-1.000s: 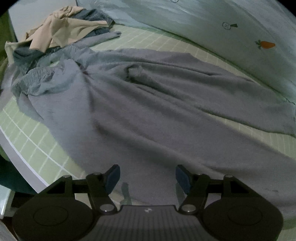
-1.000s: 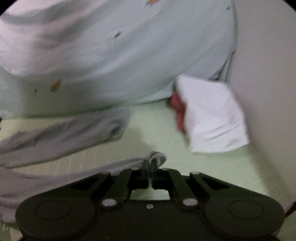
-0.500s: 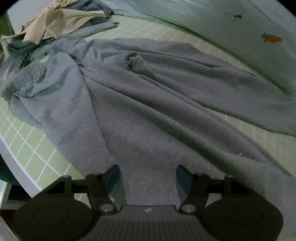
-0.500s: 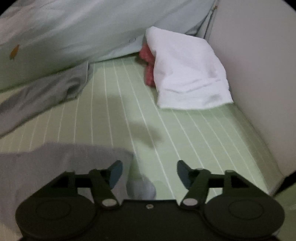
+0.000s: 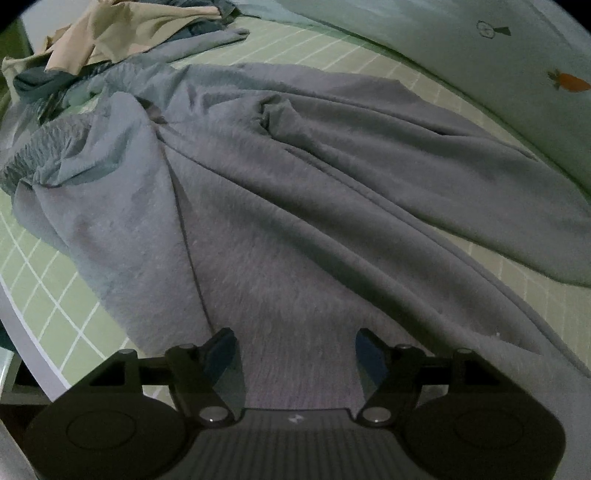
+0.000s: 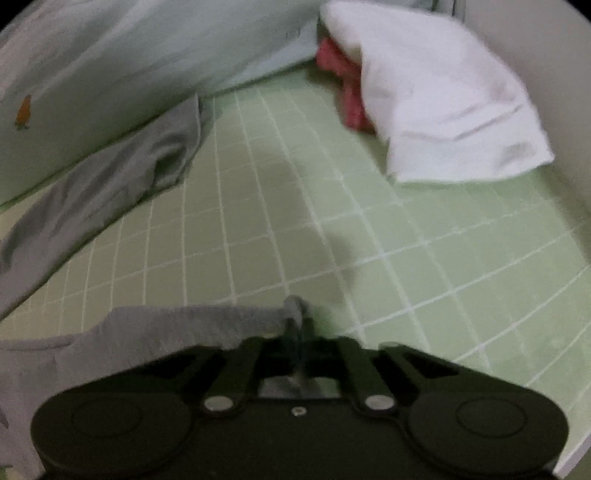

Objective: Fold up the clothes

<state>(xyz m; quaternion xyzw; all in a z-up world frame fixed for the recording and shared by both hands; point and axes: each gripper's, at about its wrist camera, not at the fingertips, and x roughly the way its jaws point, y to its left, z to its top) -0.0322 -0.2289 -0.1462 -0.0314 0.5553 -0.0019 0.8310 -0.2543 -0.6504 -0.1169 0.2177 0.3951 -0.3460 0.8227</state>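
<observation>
A: Bed first. Green checked sheet (image 5: 55, 302), pale quilt with carrot prints (image 5: 517, 92) banked along the far side. Grey sweatpants (image 5: 295, 221) sprawl over most of it, gathered waistband (image 5: 40, 147) up by the heap of beige and dark clothes (image 5: 110, 33), two legs fanning away from it.

B: How will they handle?

A: Judging by the nap and the deep soft creases: thick fleece, limp, some weight, not slippery. It will drape and drag, not hold a shape. Nothing fragile.

B: Where to take hold?

A: The edges: leg ends and waistband, where the layers are doubled and a pinch takes both. The far leg end (image 6: 173, 147) lies against the quilt, well apart from the white pillow (image 6: 443, 110).

B: Grippers?

A: Right gripper (image 6: 297, 325) has its jaws together, pinching the corner of the near leg end (image 6: 207, 321); only a small tuft shows past the tips. Left gripper (image 5: 295, 350) hovers over the mid-leg cloth, jaws apart and opening, cloth below them but not pressed.

B: Risk?

A: A thin corner bite may slip under the weight.
</observation>
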